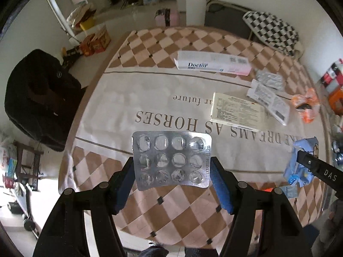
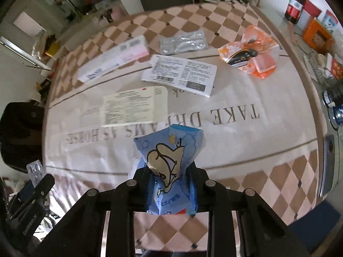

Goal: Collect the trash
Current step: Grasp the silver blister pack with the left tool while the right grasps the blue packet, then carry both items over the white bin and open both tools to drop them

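Checkered tablecloth (image 1: pixel 171 81) reads "DREAMS AS HORSES"; beyond that lettering lies a "Doctor" box (image 1: pixel 214 63). Left gripper (image 1: pixel 172 171) clamps an empty pill sheet (image 1: pixel 171 159), right gripper (image 2: pixel 170 184) a blue cartoon wrapper (image 2: pixel 169 156).

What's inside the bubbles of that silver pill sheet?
Seemingly nothing: the silver pill sheet, clamped in the left gripper, shows clear or crushed bubbles with no pills visible. Its foil back faces away, unseen.

My left gripper (image 1: pixel 172 167) pinches a shiny foil blister pack (image 1: pixel 171 160), its plastic bubbles clear. My right (image 2: pixel 170 176) squeezes a glossy, crinkled blue wrapper (image 2: pixel 169 162). Below, the tablecloth (image 1: pixel 150 98) looks smooth and matt.
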